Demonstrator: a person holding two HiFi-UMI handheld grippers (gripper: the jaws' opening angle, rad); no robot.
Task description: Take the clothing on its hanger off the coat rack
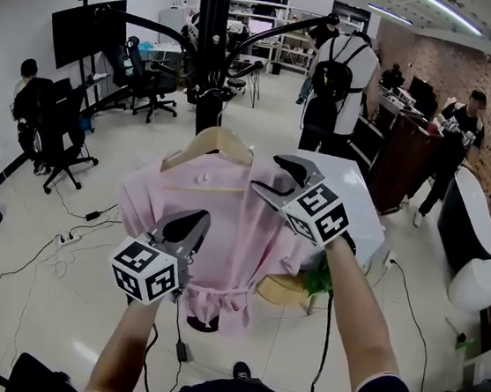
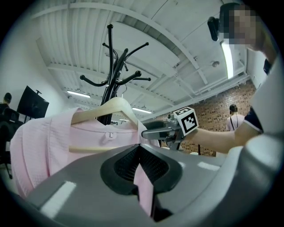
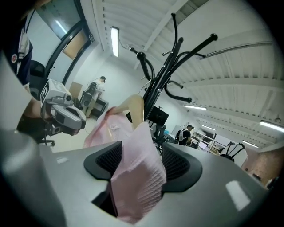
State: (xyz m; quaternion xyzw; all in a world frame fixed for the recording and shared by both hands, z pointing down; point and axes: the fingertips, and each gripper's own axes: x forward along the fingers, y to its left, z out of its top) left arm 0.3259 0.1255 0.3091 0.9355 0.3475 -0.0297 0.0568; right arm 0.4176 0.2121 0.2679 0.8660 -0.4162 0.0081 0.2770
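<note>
The left gripper (image 1: pixel 187 226) is pinching a fold of the pink garment (image 1: pixel 229 220), its jaws pressed together on a narrow strip of the cloth. The garment is hanging in the air in front of the person, draped over the wooden hanger (image 1: pixel 209 142), which is tilting a little and sitting low against the pole of the black coat rack (image 1: pixel 211 53). The hanger's shoulders are lying well below the rack's curved arms. Its thin hook is too fine to follow, so whether it is fully free of the rack cannot be told, though it is looking lifted off. To the right, the right gripper (image 1: pixel 267 176) is standing with its jaws wide apart. A bunch of the pink cloth is lying loosely between its pads without being squeezed.

Judging by this, the lift-off is looking mostly done, and the left gripper alone is carrying the load by the cloth. What is remaining is drawing the garment and hanger clear of the rack and securing a second hold.

Counting: one garment, one hanger, one coat rack, two grippers.
</note>
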